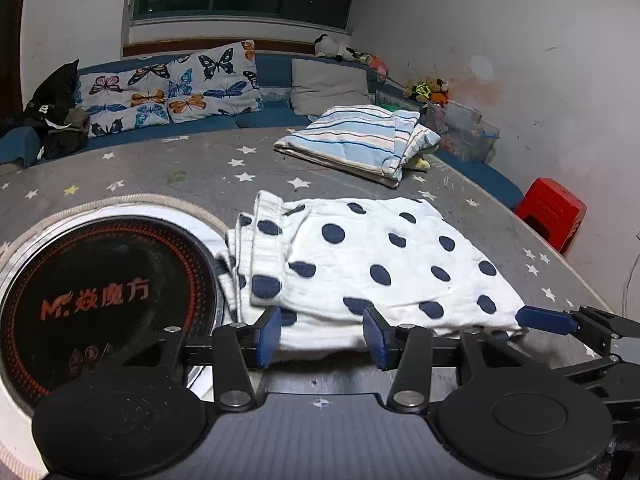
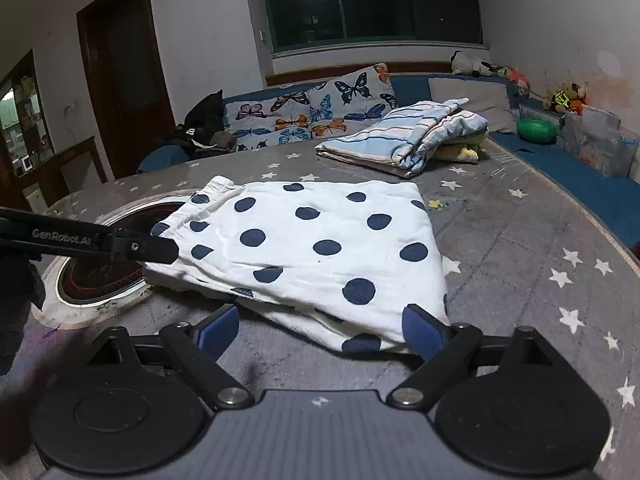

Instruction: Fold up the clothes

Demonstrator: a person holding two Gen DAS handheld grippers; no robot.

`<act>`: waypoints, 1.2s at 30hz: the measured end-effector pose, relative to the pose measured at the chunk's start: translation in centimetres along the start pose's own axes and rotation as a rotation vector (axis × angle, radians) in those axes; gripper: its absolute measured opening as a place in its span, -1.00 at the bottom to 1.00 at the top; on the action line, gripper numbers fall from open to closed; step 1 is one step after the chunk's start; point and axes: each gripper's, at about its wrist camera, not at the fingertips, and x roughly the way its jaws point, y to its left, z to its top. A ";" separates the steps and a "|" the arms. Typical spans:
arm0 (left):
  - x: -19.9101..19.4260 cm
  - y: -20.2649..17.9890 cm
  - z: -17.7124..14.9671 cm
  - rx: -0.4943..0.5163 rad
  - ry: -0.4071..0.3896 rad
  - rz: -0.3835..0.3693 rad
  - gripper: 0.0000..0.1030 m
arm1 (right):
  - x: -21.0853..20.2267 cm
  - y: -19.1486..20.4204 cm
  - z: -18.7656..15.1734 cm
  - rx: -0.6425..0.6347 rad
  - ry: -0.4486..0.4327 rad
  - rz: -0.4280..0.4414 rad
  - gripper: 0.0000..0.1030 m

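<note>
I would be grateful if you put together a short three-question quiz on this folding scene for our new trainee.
1. True or false: the polka-dot garment lies on the star-patterned table cover.
2. Multiple choice: what sits farther back on the table? A) a striped folded cloth B) a pair of shoes C) a laptop
3. Short answer: is the left gripper or the right gripper nearer the round induction cooktop set into the table?

Key:
1. True.
2. A.
3. The left gripper; the cooktop lies just beside it. Both grippers are open at the garment's near edge.
</note>
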 end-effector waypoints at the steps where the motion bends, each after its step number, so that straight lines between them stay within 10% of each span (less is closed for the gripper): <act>1: -0.2 0.0 -0.2 0.000 -0.002 0.004 0.08 | -0.1 0.0 0.0 -0.001 -0.005 0.000 0.90; 18: -3.9 0.1 -2.6 0.034 -0.062 0.019 1.00 | -2.0 1.2 -1.3 0.046 -0.024 0.019 1.00; 36: -5.9 -0.3 -4.1 0.037 -0.062 -0.005 1.00 | -3.5 3.9 -2.3 -0.001 -0.077 -0.016 1.00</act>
